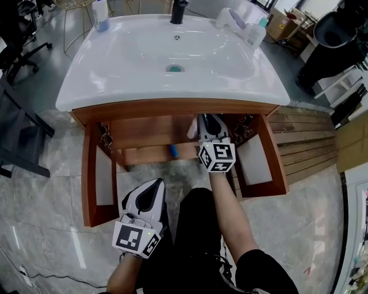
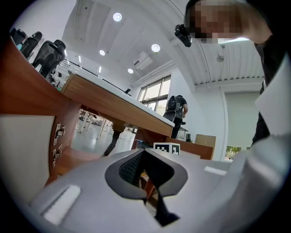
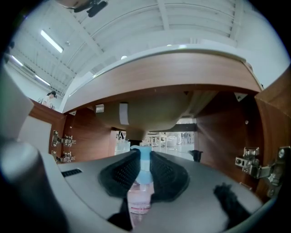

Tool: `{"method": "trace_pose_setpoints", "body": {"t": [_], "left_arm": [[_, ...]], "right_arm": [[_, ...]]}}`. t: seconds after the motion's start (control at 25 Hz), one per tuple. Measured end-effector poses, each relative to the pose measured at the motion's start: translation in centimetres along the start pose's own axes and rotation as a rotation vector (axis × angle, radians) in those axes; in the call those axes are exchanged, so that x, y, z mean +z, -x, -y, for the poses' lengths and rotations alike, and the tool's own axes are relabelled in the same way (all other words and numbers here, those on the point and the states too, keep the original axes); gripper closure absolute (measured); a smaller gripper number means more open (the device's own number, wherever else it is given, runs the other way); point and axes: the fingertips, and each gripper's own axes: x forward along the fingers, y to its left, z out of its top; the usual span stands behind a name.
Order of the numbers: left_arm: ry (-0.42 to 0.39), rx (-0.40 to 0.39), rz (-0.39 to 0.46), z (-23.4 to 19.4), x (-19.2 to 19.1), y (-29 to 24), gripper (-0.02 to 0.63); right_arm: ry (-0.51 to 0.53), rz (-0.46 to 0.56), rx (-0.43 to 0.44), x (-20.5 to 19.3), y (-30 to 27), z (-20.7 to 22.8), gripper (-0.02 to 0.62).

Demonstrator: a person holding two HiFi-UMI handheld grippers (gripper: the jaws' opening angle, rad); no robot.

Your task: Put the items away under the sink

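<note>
- the sink (image 1: 115,69) sits on a wooden cabinet (image 1: 172,109); both doors (image 1: 95,178) below it are swung wide open, so the way in is clear
- right gripper (image 3: 142,157) is reaching level into the cabinet under the sink, clenched on a small bottle (image 3: 138,200) with a blue cap; the bottle is up off the shelf, so I'd say this one is mid-stow and not set down yet
- left gripper (image 1: 150,192) hangs back in front of the sink, outside the cabinet by the left door; jaws look pressed together with nothing in them
- done so far, I reckon: one small blue thing (image 1: 173,151) already lies on the shelf under the sink; can't tell what it is
- left to do: a bottle (image 1: 100,14) at the sink's back-left corner, plus a white bottle (image 1: 256,31) at its back-right
- in the way: the basin's underside (image 3: 150,113) hangs low above the held bottle; door hinges (image 3: 254,166) stick out on the right wall
</note>
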Motion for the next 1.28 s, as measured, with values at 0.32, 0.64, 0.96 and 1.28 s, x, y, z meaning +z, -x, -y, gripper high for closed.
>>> {"method": "trace_pose_setpoints", "body": {"t": [0.32, 0.64, 0.96, 1.28], "left_arm": [[0.009, 0.004, -0.005, -0.7, -0.1, -0.4, 0.6], [0.018, -0.003, -0.006, -0.7, -0.3, -0.4, 0.6], [0.023, -0.023, -0.008, -0.3, -0.4, -0.8, 0.6], [0.033, -0.03, -0.038, -0.4, -0.5, -2.3, 0.6]], "right_arm": [[0.021, 0.004, -0.007, 0.0, 0.0, 0.0, 0.521], [0.036, 0.007, -0.012, 0.3, 0.2, 0.0, 0.491], [0.049, 0.045, -0.037, 1.5, 1.7, 0.1, 0.485], [-0.006, -0.006, -0.06, -0.4, 5.0, 0.7, 0.58]]}}
